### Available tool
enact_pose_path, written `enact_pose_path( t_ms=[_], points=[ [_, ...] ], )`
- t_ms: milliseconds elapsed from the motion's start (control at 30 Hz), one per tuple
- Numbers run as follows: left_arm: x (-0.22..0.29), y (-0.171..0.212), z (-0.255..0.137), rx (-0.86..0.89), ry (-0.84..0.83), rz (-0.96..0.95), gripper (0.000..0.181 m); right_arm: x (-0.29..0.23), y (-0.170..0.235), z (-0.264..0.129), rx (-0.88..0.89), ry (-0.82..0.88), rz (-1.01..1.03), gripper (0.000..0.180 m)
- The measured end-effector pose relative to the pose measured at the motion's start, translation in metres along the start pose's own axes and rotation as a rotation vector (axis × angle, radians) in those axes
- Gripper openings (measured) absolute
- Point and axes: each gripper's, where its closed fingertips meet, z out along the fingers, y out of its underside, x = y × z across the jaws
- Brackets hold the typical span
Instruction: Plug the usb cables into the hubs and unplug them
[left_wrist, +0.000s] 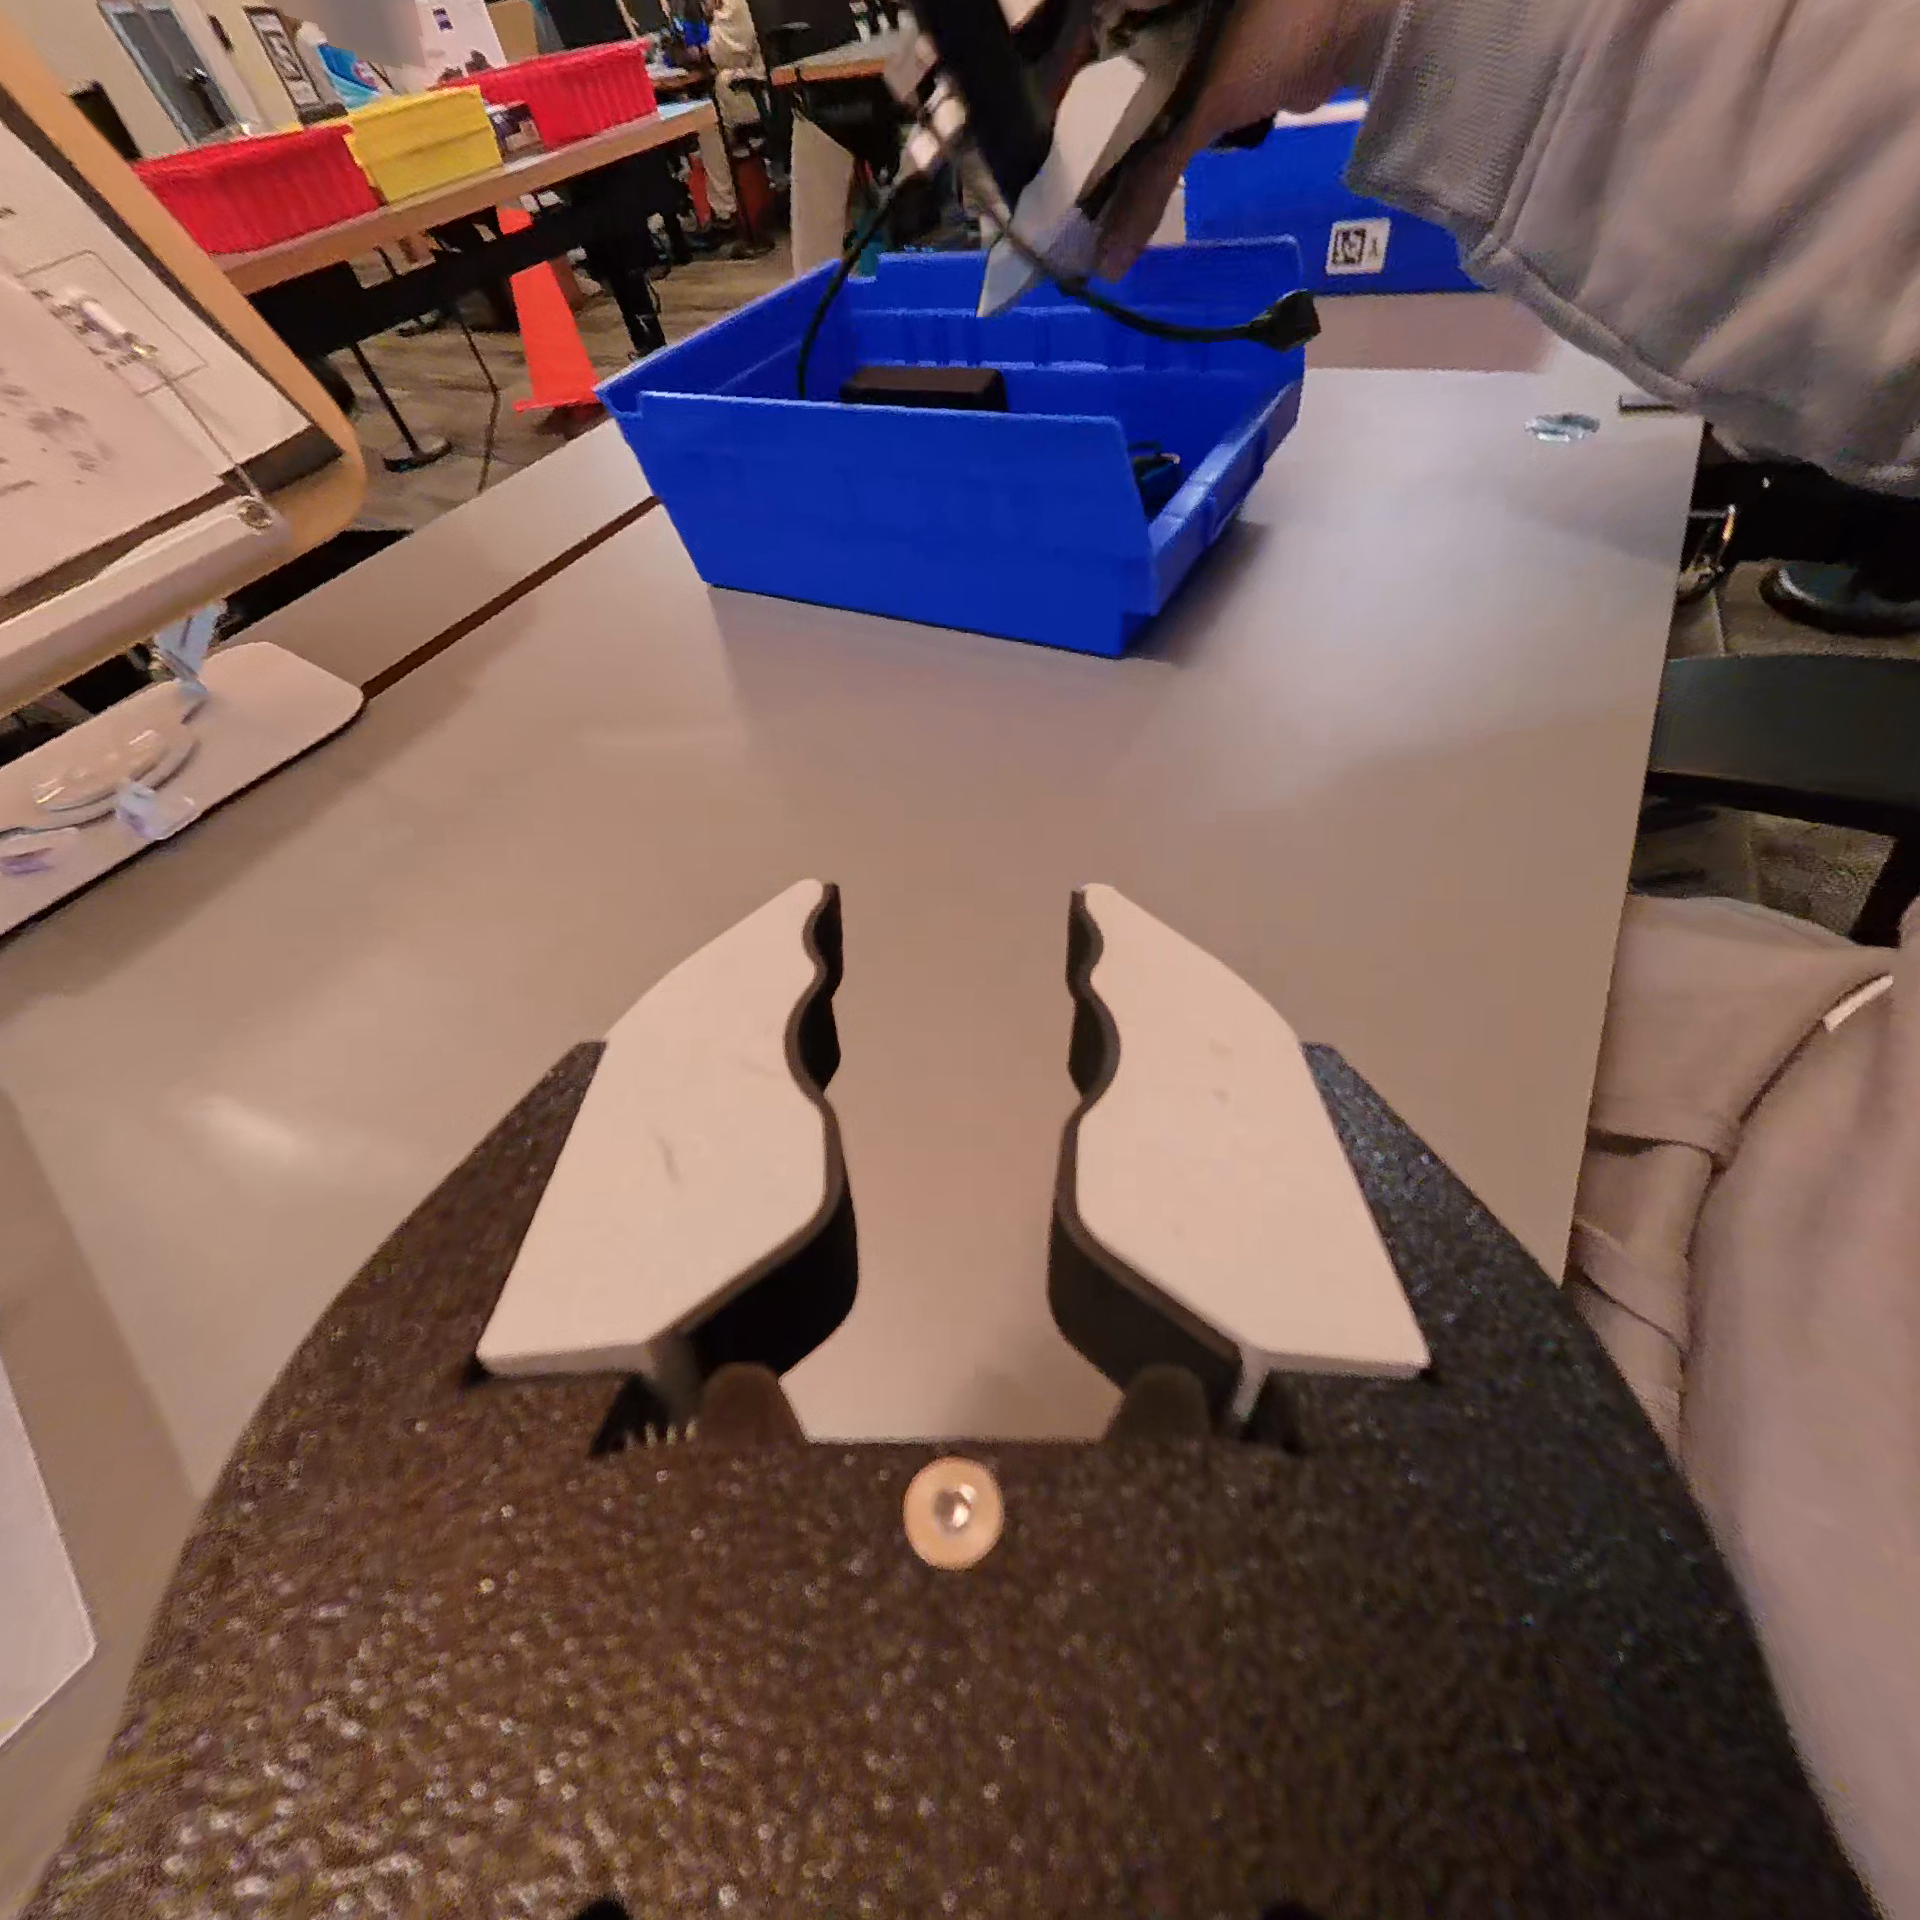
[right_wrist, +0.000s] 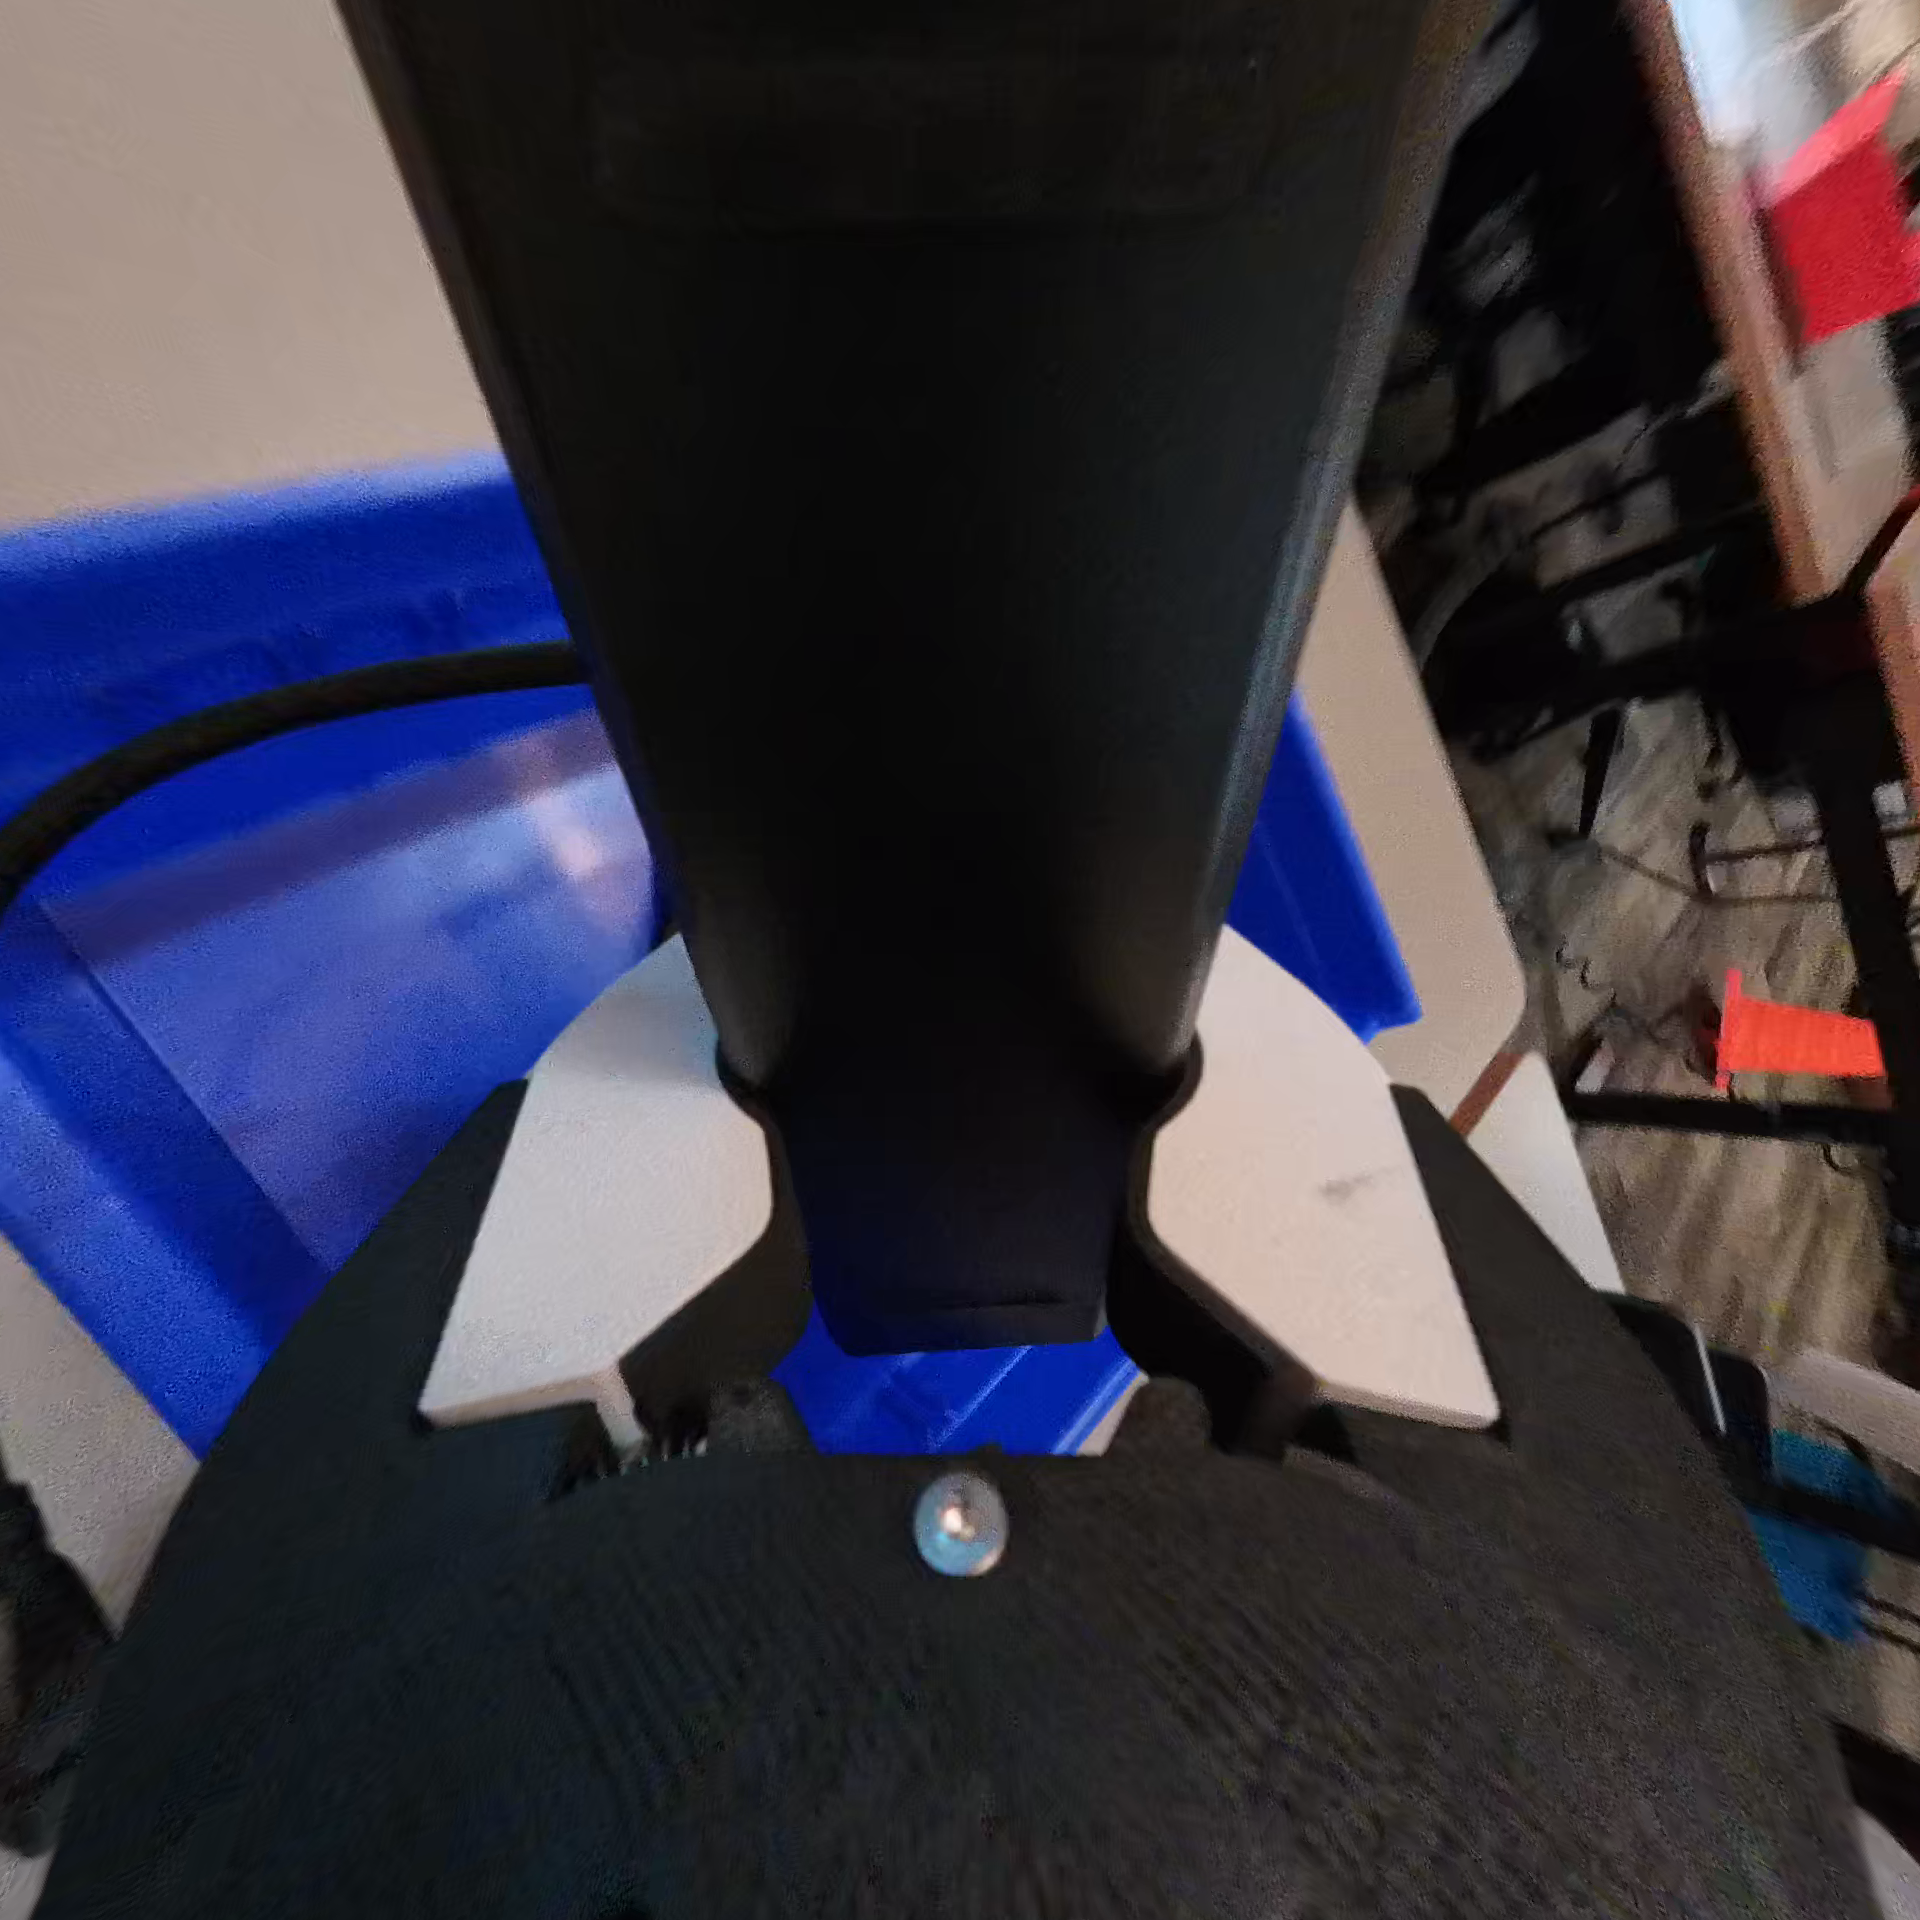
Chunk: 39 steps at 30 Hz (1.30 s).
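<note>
Gripping a black hub (right_wrist: 935, 623) above the blue bin (left_wrist: 935, 520), the right gripper (right_wrist: 956, 1049) has its fingers clamped on it; its cable (left_wrist: 1195, 322) dangles. The left gripper (left_wrist: 951, 914) waits over the desk (left_wrist: 1039, 748), fingers wide, empty. Likely next: setting the hub down for plugging.

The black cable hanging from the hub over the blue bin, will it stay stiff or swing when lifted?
Probably floppy: the black cable curves in a loose sag. Its plug end hangs free, so it may swing. The hub looks rigid between the right gripper's fingers.
</note>
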Motion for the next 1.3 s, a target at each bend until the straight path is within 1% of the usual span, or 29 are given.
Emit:
enact_pose_path(
  t_ms=[33,133,233,267,367,500,600,633,700,800,933,1033,1133,1200,1267,1300],
  points=[
    [0.002,0.001,0.003,-0.015,0.012,0.004,0.042,-0.002,0.007,0.007,-0.057,-0.015,-0.026,0.073],
    [0.008,0.001,0.012,-0.049,0.046,0.022,0.042,0.000,0.021,0.028,-0.156,-0.004,-0.065,0.073],
    [0.013,0.002,0.022,-0.082,0.069,0.047,0.042,0.019,0.039,0.041,-0.277,0.097,-0.135,0.074],
    [0.014,0.003,0.026,-0.095,0.078,0.053,0.042,0.024,0.043,0.044,-0.304,0.123,-0.146,0.074],
    [0.020,0.004,0.036,-0.129,0.101,0.054,0.042,0.027,0.042,0.050,-0.302,0.168,-0.217,0.073],
    [0.028,0.003,0.053,-0.157,0.139,0.073,0.042,0.005,0.055,0.057,-0.420,0.063,-0.357,0.073],
    [0.029,-0.008,0.071,-0.158,0.163,0.031,0.042,-0.013,0.062,0.058,-0.441,-0.029,-0.327,0.080],
    [0.030,-0.013,0.079,-0.152,0.171,0.008,0.043,-0.015,0.062,0.055,-0.430,-0.039,-0.302,0.077],
    [0.032,-0.023,0.096,-0.143,0.178,-0.027,0.048,-0.015,0.058,0.045,-0.397,-0.037,-0.229,0.089],
    [0.029,-0.033,0.126,-0.151,0.116,-0.085,0.061,-0.012,0.048,0.019,-0.299,0.011,-0.067,0.088],
    [0.030,-0.050,0.161,-0.084,0.050,-0.197,0.076,-0.011,0.034,-0.038,-0.073,0.166,0.295,0.086],
    [0.031,-0.067,0.188,-0.006,0.003,-0.280,0.081,-0.023,0.038,-0.070,0.069,0.247,0.512,0.084],
    [0.036,-0.078,0.221,-0.014,-0.032,-0.274,0.088,-0.028,0.053,-0.083,0.109,0.329,0.612,0.085],
    [0.033,-0.074,0.242,-0.086,-0.097,-0.261,0.088,-0.022,0.061,-0.088,0.094,0.380,0.622,0.086],
    [0.024,-0.069,0.257,-0.137,-0.185,-0.305,0.086,-0.016,0.070,-0.098,0.068,0.455,0.628,0.089],
    [0.020,-0.067,0.263,-0.150,-0.210,-0.317,0.084,-0.013,0.069,-0.102,0.087,0.487,0.640,0.089]
  ],
)
